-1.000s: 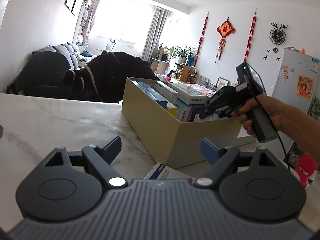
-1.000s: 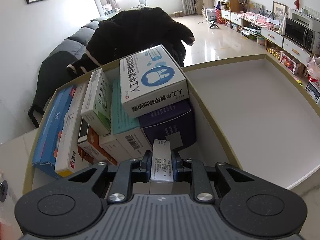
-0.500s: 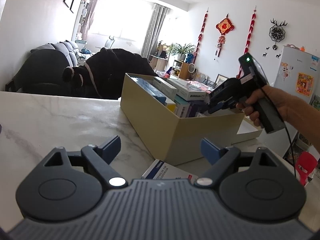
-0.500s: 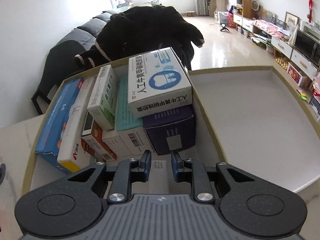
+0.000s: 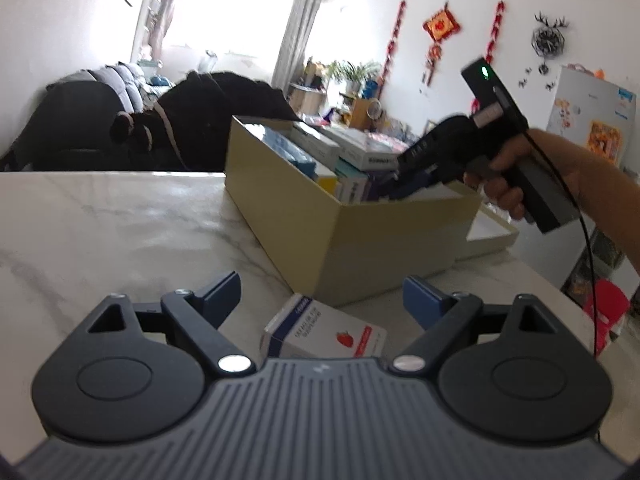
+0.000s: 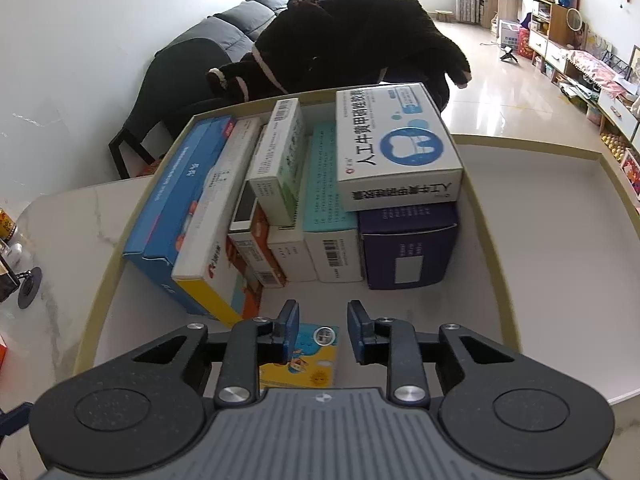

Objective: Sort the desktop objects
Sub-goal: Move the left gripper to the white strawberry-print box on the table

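My right gripper (image 6: pixel 323 320) hangs inside the beige cardboard box (image 6: pixel 120 280), its jaws opening. A small yellow packet (image 6: pixel 308 364) lies flat on the box floor just under them, with no pad pressing on it. Behind it stand several medicine boxes, with a white and blue box (image 6: pixel 400 148) on top of a purple one (image 6: pixel 408 248). My left gripper (image 5: pixel 322 294) stands open and empty above a white box with a strawberry picture (image 5: pixel 324 332) on the marble table (image 5: pixel 120 220). In the left wrist view a hand (image 5: pixel 504 184) holds the right gripper (image 5: pixel 400 192) tipped down into the beige box (image 5: pixel 360 240).
The box's lid (image 6: pixel 560 240) lies open side up, right against the box. Small dark items (image 6: pixel 28 288) sit at the table's left edge. A black garment (image 6: pixel 352 40) is draped over seating beyond the table.
The right gripper has let go of the narrow packet it held upright; the packet now lies flat on the box floor and the jaws have spread. The left gripper has tipped slightly down.
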Available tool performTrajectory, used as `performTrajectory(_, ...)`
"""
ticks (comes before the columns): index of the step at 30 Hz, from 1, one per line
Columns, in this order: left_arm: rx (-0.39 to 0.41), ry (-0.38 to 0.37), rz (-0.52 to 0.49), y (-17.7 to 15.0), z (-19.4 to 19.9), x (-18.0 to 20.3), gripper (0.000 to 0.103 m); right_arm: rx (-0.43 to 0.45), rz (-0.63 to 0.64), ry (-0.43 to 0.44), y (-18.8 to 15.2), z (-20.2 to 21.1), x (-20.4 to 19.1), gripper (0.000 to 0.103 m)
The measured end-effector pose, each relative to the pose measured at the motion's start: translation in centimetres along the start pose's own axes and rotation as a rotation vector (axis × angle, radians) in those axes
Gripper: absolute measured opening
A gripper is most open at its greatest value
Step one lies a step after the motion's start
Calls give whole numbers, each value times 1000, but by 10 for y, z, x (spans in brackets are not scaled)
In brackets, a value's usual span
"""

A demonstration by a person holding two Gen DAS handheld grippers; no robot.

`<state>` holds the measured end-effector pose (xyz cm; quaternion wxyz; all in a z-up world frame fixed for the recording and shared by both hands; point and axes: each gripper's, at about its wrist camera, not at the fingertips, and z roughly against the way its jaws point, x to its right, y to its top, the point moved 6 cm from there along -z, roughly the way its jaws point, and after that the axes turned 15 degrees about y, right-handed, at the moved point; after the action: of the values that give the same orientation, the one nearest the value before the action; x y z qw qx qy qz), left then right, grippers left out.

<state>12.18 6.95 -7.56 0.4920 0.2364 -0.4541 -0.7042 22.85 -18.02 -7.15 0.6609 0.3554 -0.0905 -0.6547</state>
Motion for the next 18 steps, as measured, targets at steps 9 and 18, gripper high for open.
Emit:
performTrajectory(9,-106,-32,-123,-13,-30,16,95,16,14,22,-5,8,-3,46)
performTrajectory(18,-179,7,-219,-28,-57,23,101,74,55,93,-16,32,-16,70)
